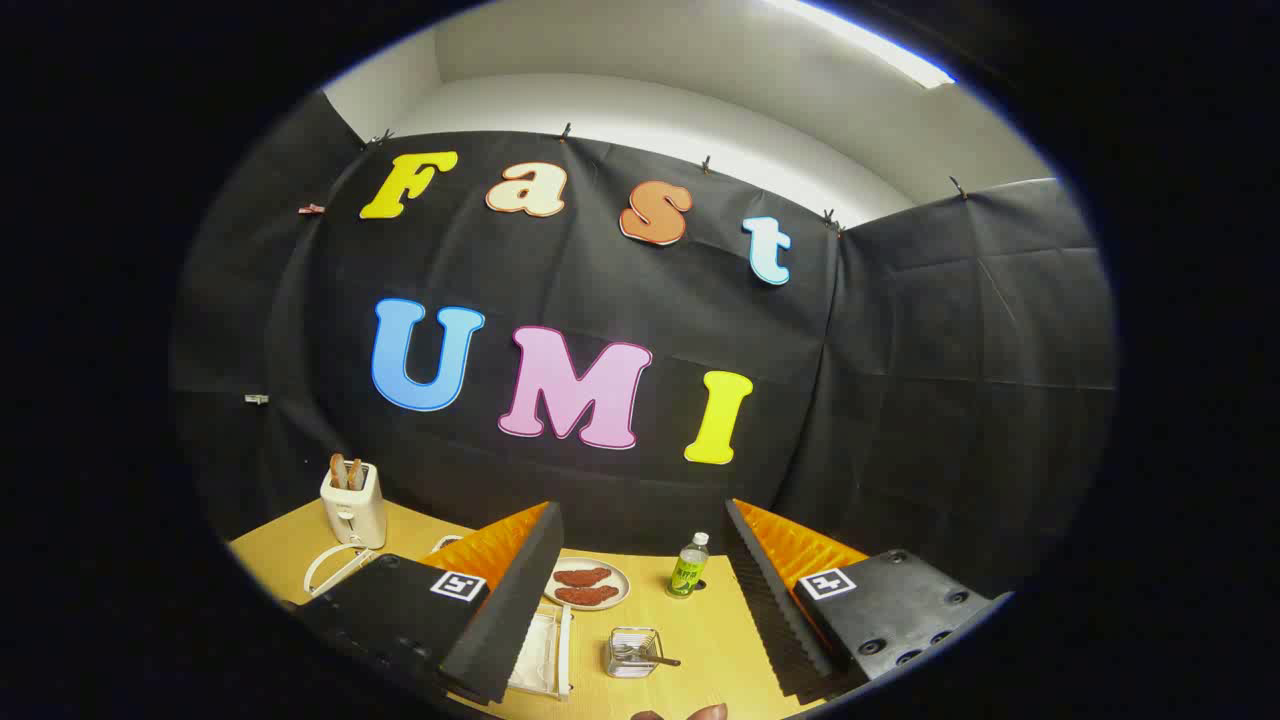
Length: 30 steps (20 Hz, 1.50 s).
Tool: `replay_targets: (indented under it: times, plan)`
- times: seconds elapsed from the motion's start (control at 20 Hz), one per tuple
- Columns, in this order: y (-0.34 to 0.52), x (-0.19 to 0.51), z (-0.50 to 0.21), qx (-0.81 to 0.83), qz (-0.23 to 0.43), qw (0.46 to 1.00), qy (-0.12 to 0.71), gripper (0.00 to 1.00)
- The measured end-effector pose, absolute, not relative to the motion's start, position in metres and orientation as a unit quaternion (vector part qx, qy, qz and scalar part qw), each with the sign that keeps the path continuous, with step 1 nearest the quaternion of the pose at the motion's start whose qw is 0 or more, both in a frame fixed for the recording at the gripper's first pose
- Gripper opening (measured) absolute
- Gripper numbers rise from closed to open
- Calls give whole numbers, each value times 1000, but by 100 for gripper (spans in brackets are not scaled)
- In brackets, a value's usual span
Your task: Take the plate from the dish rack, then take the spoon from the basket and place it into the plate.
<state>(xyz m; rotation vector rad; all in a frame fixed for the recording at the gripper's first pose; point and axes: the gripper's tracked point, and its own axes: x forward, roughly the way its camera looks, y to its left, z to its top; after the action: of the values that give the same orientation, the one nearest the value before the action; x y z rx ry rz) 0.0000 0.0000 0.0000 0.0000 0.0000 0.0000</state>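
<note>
Above counter [700, 640], gripper [640, 590] hovers high, fingers spread wide, nothing between them.

Landmark: wire basket [631, 652].
- Dish rack [545, 650]: just left of basket, partly behind left finger; pale, whether plate sits in it, cannot tell.
- Toaster [352, 503]: far left of basket, at counter's back edge.
- Plate with brown food [588, 584]: just behind basket, apparently not task plate.
- Green bottle [687, 566]: behind basket, to right.
- Spoon [655, 658]: in basket, handle poking out right.

Judgement: task barely begun; plate not taken, spoon not moved. All steps left.
</note>
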Motion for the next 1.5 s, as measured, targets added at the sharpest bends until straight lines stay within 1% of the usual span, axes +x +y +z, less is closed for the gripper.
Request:
replay_targets:
  times: [0.75,1.0,1.15,1.35,1.5]
  plan:
    - [25,9,-10,19,27,999,9,97]
    - [43,15,-17,39,48,998,30,97]
    - [70,25,-36,45,78,993,77,98]
    - [114,44,-82,49,129,974,179,98]
    - [147,58,-126,65,150,949,271,98]
